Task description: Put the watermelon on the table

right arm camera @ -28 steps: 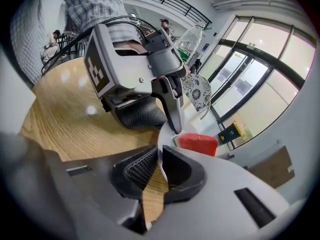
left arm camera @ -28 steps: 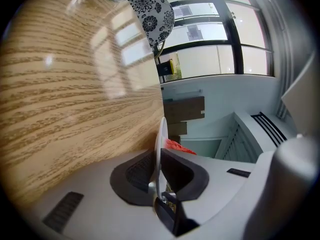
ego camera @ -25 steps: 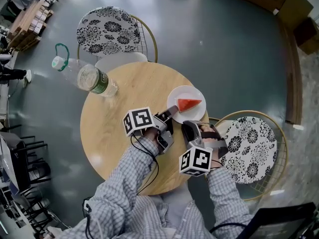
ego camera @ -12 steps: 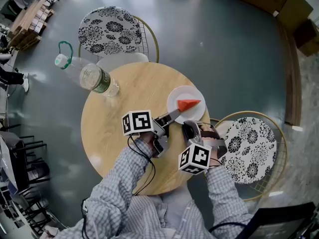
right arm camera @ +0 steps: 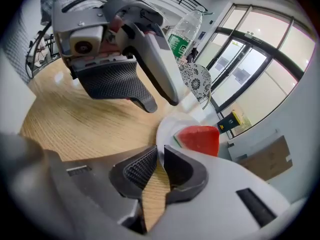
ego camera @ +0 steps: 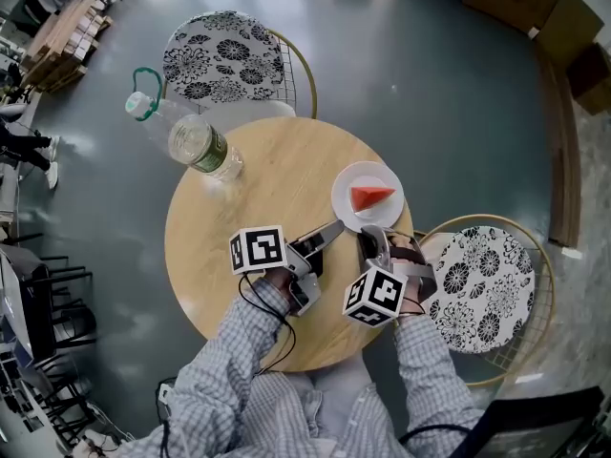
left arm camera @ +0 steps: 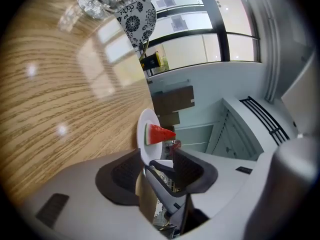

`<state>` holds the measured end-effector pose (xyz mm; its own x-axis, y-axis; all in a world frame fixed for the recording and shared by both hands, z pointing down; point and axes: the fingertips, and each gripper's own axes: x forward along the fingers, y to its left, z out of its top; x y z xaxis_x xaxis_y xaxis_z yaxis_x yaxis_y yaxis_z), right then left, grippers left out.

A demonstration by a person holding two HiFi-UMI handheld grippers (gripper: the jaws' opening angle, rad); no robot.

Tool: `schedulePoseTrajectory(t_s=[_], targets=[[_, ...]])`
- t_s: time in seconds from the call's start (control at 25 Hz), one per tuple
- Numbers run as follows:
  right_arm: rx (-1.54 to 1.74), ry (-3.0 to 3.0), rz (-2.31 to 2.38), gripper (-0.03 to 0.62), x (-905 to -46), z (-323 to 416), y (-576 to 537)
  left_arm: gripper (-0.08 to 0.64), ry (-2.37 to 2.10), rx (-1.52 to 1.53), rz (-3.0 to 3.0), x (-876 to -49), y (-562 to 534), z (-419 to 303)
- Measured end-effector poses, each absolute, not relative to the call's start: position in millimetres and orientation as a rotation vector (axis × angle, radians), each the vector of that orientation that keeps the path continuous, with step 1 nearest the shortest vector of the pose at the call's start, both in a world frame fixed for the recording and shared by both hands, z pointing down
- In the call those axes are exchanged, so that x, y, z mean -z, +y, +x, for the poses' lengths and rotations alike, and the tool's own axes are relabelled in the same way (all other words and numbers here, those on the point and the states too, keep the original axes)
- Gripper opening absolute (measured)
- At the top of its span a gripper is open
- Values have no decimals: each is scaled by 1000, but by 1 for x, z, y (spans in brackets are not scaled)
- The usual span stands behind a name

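A second ago my left tongs (ego camera: 334, 228) reached the rim of the white plate (ego camera: 368, 172). Now they have drawn back a little. Their jaws have just been opening and stand wide, with nothing pressed between the pads. My right tongs (right arm camera: 160, 154) hover just beside the plate's near rim, jaws closed to a thin slit and empty. The watermelon wedge (ego camera: 371, 197) lies on the plate on the round wooden table (ego camera: 258, 189), just beyond both tongs and untouched. Its long axis runs across the head view, pointed tip right, green rind left.
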<state>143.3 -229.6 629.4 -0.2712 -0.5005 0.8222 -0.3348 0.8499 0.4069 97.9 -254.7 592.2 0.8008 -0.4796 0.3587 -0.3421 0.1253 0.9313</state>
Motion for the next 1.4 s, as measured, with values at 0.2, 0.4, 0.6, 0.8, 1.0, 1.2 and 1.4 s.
schedulePoseTrajectory(t_s=[0.2, 0.4, 0.6, 0.8, 1.0, 1.2, 1.4], targets=[[58, -1943, 711, 42, -629, 143, -229, 189, -697, 137, 1502, -583, -229, 76], [-86, -2002, 784, 86, -624, 144, -224, 152, -691, 196, 1526, -571, -208, 51], [-123, -2077, 971, 84, -592, 146, -219, 12, -683, 203, 1651, -545, -193, 32], [-368, -2322, 1169, 30, -542, 138, -199, 8, -672, 244, 1675, -518, -176, 13], [-559, -2473, 1249, 8, -502, 119, -168, 8, -686, 231, 1778, -482, -158, -10], [-493, -2498, 1281, 8, -468, 95, -142, 6, -664, 210, 1851, -457, -129, -24], [-518, -2526, 1328, 8, -446, 73, -121, 7, -652, 134, 1933, -434, -100, -34]])
